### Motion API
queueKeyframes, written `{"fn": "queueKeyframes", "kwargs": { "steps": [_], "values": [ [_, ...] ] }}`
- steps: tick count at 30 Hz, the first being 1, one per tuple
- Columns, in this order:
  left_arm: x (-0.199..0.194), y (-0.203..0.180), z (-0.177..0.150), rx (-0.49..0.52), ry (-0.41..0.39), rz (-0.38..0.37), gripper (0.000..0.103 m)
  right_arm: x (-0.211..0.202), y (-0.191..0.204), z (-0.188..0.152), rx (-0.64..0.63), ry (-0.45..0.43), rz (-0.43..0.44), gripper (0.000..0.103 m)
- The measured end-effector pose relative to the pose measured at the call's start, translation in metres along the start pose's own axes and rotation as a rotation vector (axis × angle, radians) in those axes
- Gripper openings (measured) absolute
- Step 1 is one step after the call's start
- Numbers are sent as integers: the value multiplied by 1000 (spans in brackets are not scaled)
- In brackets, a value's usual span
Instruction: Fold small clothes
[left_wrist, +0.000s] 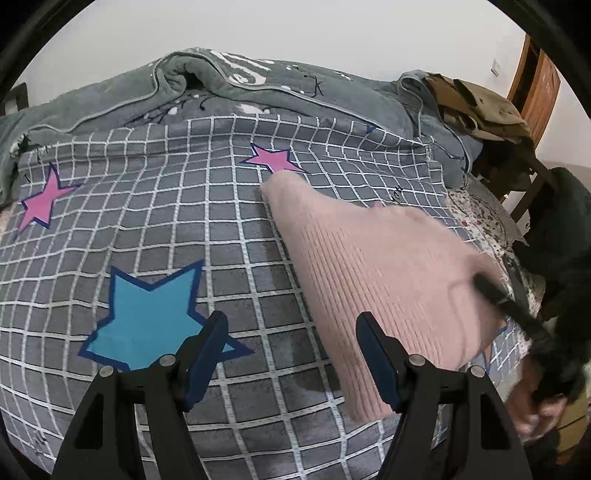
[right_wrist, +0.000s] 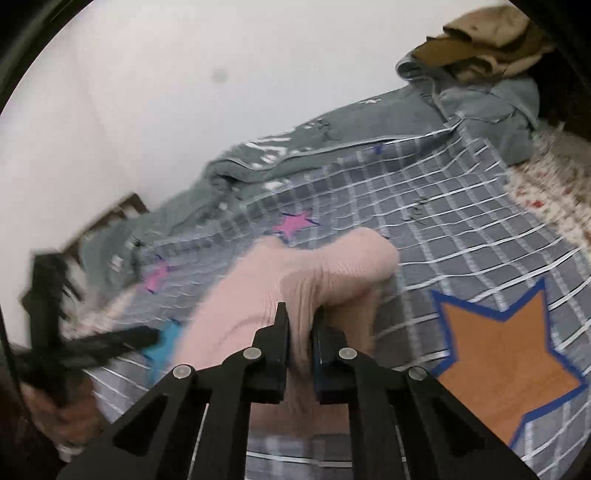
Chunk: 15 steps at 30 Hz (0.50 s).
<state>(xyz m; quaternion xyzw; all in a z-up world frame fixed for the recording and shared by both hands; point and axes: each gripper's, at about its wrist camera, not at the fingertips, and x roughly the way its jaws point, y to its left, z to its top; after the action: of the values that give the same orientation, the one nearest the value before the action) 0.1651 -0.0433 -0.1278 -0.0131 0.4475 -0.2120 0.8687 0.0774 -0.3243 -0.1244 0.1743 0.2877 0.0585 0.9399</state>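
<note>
A pink ribbed knit garment (left_wrist: 373, 280) lies on the grey checked bedspread (left_wrist: 184, 229), lifted at its right side. My left gripper (left_wrist: 291, 332) is open and empty, just left of the garment's near edge. My right gripper (right_wrist: 300, 314) is shut on the pink garment (right_wrist: 332, 266) and holds a bunched fold of it above the bed; it shows blurred in the left wrist view (left_wrist: 495, 295). The left gripper shows blurred at the left of the right wrist view (right_wrist: 103, 343).
The bedspread has blue (left_wrist: 147, 317), pink (left_wrist: 271, 158) and orange (right_wrist: 506, 350) stars. A rumpled grey-green blanket (left_wrist: 184, 85) lies along the far side by the wall. Tan clothes (left_wrist: 476, 107) are piled at the far right, beside a wooden chair (left_wrist: 535, 81).
</note>
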Motion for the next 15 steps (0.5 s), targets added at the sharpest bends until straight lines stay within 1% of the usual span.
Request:
{"fn": "queueKeyframes", "kwargs": {
  "steps": [1, 2, 3, 4, 7, 8, 10, 12, 14, 15],
  "values": [
    [2, -1, 0, -6, 7, -11, 70, 10, -3, -5, -8, 33, -21, 10],
    [4, -2, -1, -6, 11, -14, 70, 21, -7, -12, 2, 85, -27, 10],
    [5, -3, -2, -5, 11, -13, 70, 33, -11, -19, 14, 141, -18, 11],
    [6, -5, -3, 0, 10, -12, 70, 37, -10, -23, 7, 159, -12, 12],
    [9, -7, -5, 10, 17, -17, 70, 28, 1, -23, -64, 142, -50, 15],
    [10, -8, -5, 13, 18, -18, 70, 22, 6, -19, -78, 136, -62, 18],
    [12, -11, -4, 18, 16, -28, 70, 11, 13, -17, -98, 105, -62, 19],
    [17, -16, -4, 25, 26, -45, 70, 8, 22, -18, -147, 80, -79, 22],
    [25, -22, -7, 41, 51, -50, 70, 16, 22, -22, -182, 90, -111, 22],
    [29, -24, -9, 48, 63, -42, 70, 23, 16, -29, -175, 117, -122, 22]
  ]
}}
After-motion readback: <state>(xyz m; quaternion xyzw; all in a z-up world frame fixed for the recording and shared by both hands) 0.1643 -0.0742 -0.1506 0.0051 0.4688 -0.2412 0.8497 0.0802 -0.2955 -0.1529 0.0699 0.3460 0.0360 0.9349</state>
